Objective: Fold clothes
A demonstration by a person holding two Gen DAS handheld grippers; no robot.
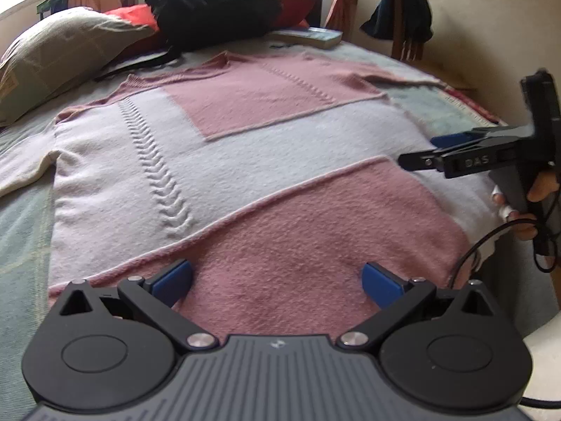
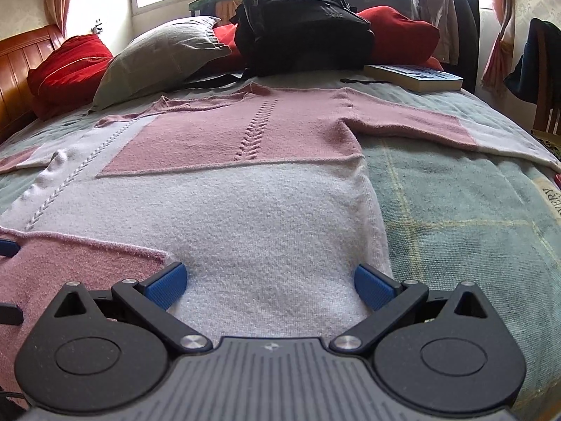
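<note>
A pink and white sweater [image 1: 245, 147] lies spread flat on a bed covered by a pale green plaid blanket [image 2: 455, 203]. It fills the centre of both views, neck toward the top of the frame and hem at the bottom. In the right wrist view one sleeve [image 2: 420, 129] stretches out flat toward the right edge; in the left wrist view the other sleeve [image 1: 24, 172] runs off the left edge. No fold shows in the body or in either sleeve.

The left gripper [image 1: 277, 277] sits low over the pink panel at the hem, jaws spread wide and holding nothing. The right gripper [image 2: 270, 280] hovers over the white part near the hem's right corner, jaws likewise wide and empty; it also shows from the side at the right of the left wrist view, with fingers [image 1: 540, 186] of the person's hand on its handle.

The step in hand looks like getting a hold on the hem edge. A flat, unfolded sweater with both grippers empty would fit either laying it out ready for folding or letting go after smoothing it. A fold from here calls for each gripper to pinch the knit at its own side so the edge lifts evenly.

A black backpack [image 2: 301, 21], a grey pillow [image 2: 161, 59] and a book [image 2: 417, 77] crowd the top of the frame beyond the collar.
</note>
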